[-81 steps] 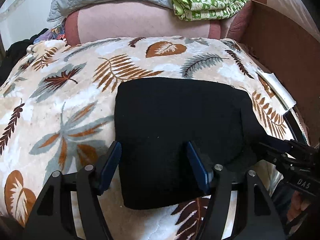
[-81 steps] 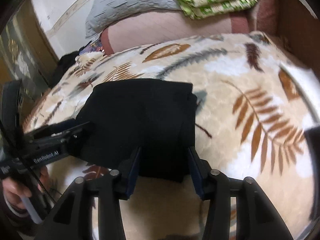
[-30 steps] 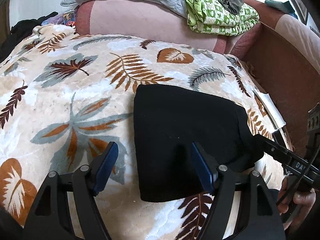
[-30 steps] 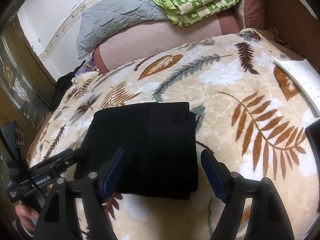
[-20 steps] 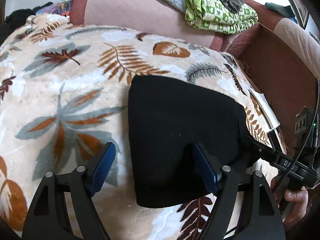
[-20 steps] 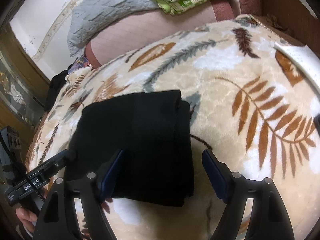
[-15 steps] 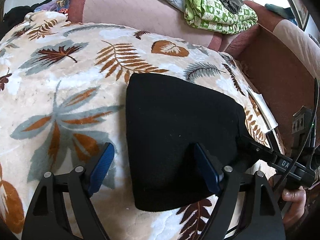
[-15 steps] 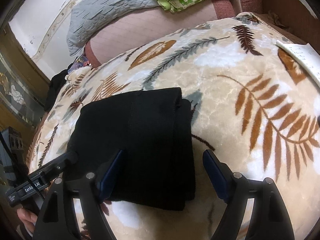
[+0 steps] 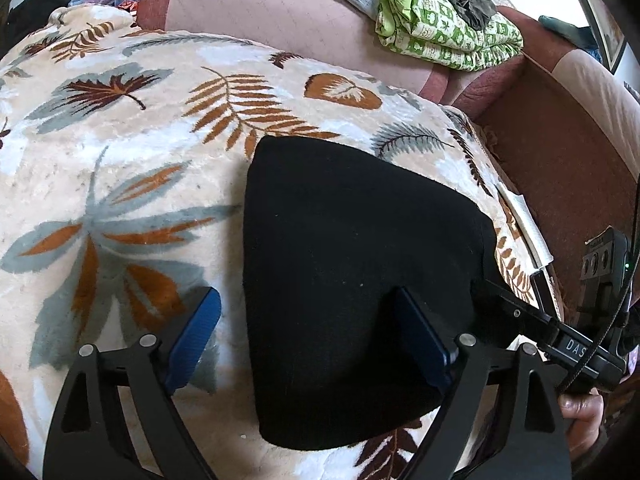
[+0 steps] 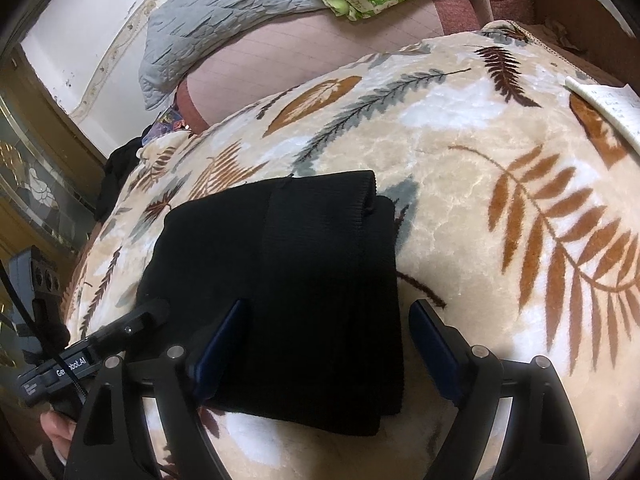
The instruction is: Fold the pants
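Black knit pants [image 9: 352,280], folded into a compact stack, lie on a cream plush blanket printed with brown and grey leaves [image 9: 132,152] that covers a bed. In the left wrist view the left tongs [image 9: 308,332] are spread wide; the left blue-padded finger stands over bare blanket just beside the pants' left edge, the right finger over the black fabric itself. The right tongs [image 9: 500,296] reach in from the right and meet the stack's right edge, though whether they touch it cannot be told.

In the right wrist view the right tongs [image 10: 328,344] are likewise spread apart, straddling the near right part of the folded pants [image 10: 288,280], gripping nothing. The left tongs [image 10: 132,324] sit at the stack's left corner.

Beyond the blanket, a folded green-and-white patterned quilt [image 9: 444,28] and a grey quilted cover [image 10: 224,20] rest on a pink mattress edge [image 9: 280,12].
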{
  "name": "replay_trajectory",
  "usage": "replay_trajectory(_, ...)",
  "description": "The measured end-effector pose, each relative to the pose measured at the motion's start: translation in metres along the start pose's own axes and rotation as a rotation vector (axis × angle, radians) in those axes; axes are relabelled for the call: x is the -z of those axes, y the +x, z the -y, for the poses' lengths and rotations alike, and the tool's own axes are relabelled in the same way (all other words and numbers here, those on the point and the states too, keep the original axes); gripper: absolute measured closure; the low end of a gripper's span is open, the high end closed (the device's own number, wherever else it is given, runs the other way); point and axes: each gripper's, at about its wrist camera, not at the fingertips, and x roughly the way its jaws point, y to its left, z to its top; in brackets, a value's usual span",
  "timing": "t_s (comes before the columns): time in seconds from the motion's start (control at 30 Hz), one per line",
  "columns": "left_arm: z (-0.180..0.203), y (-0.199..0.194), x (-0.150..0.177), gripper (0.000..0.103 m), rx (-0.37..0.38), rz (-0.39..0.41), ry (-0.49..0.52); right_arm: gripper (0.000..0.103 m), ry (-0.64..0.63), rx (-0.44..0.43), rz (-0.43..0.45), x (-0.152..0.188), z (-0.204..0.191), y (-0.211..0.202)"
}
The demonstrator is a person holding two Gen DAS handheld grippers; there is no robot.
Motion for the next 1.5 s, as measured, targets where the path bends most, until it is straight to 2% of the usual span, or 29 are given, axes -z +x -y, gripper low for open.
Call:
replay_trajectory(0.23, 0.001, 0.001, 0.000, 0.013, -0.002, 0.004, 0.005, 0.016, -0.005, -0.005, -0.002, 0.000, -0.003, 0.003)
replay_trajectory(0.87, 0.003, 0.006, -0.001, 0.000, -0.004, 0.015, 0.007, 0.008, -0.004, -0.004, 0.002, 0.000, -0.006, 0.009)
replay_trajectory(1.0, 0.004, 0.007, -0.002, 0.000, -0.012, 0.021, 0.013, 0.007, -0.011, 0.000, 0.004, 0.001, -0.008, 0.011)
replay_trajectory(1.1, 0.006, 0.008, -0.002, 0.002, -0.013, 0.029, 0.025, 0.021, -0.031, -0.002, 0.005, 0.002, -0.010, 0.009)
replay_trajectory(1.13, 0.007, 0.008, -0.002, 0.006, -0.008, 0.030, 0.033, 0.029, -0.043, 0.007, 0.007, 0.002, -0.011, 0.008)
replay_trajectory(1.2, 0.010, 0.007, -0.002, 0.022, 0.020, 0.030, 0.051, 0.038, -0.066, 0.010, 0.013, 0.002, -0.014, 0.003)
replay_trajectory(1.3, 0.014, 0.005, -0.001, 0.024, 0.001, 0.042, 0.074, 0.049, -0.088, 0.026, 0.023, 0.003, -0.018, -0.002)
replay_trajectory(1.47, 0.012, 0.006, -0.002, 0.025, 0.008, 0.035, 0.056, 0.048, -0.069, 0.026, 0.025, 0.004, -0.016, -0.001)
replay_trajectory(1.5, 0.012, 0.006, -0.001, 0.024, 0.008, 0.035, 0.052, 0.043, -0.066, 0.023, 0.025, 0.004, -0.016, -0.001)
